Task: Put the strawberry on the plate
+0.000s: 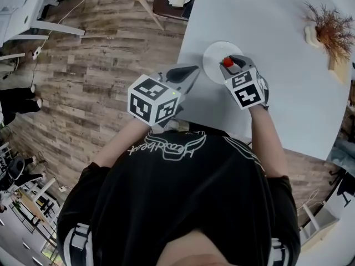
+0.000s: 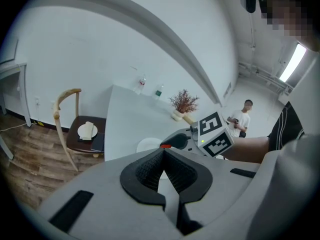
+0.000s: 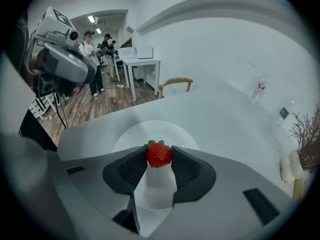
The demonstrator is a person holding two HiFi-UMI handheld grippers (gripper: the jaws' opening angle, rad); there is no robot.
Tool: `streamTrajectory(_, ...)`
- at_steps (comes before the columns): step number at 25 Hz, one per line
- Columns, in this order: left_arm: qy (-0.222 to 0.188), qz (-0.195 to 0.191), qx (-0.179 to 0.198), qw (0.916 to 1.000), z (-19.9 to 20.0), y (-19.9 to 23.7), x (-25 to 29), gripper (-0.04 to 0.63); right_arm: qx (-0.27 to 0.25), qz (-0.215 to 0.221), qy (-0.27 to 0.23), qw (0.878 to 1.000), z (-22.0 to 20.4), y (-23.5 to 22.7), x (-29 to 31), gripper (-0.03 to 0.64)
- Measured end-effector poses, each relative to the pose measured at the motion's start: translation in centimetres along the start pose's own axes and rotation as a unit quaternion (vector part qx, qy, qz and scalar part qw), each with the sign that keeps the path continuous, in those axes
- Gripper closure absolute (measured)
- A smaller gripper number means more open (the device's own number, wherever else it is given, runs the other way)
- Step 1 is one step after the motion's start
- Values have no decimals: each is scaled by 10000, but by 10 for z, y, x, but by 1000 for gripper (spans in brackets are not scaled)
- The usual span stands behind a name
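Right claw point(image 3: 159, 153) is clamped on the strawberry point(image 3: 159, 155): both dark pads press the red berry's sides, green leaves up, tip pointing down. The berry hangs over the white plate point(image 3: 131, 134), which fills the centre of the right gripper view behind it; can't tell whether berry and plate touch. In the head view the berry sits at the plate's right part, w/ the plate near the lower left edge of the pale table point(image 1: 272, 43). Left claw point(image 2: 163, 152) is empty, its 2 tips together, nothing btwn them; it hovers just off the table edge, left of the plate. A dried plant point(image 1: 333, 29) stands at upper right of the table, well apart from the plate. A wooden chair point(image 2: 65, 121) w/ a dish on its seat is at the table's far end
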State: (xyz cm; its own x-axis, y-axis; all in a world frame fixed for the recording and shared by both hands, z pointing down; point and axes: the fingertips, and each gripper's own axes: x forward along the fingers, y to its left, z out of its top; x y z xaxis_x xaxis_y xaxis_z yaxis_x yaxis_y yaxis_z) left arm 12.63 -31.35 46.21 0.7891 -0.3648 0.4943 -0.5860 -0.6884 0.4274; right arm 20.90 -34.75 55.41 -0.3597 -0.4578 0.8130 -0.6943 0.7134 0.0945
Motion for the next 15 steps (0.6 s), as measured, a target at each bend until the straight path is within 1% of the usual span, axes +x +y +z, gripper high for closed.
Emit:
streamTrajectory(6,-47,41,-48,10000,0,4,-5,588,-195,16,249,9995,-4,0,9,485)
streamTrajectory(15,-108,82,-131,9998,1,7,-16,588,-140,173,338,9992,-6,2,15,483)
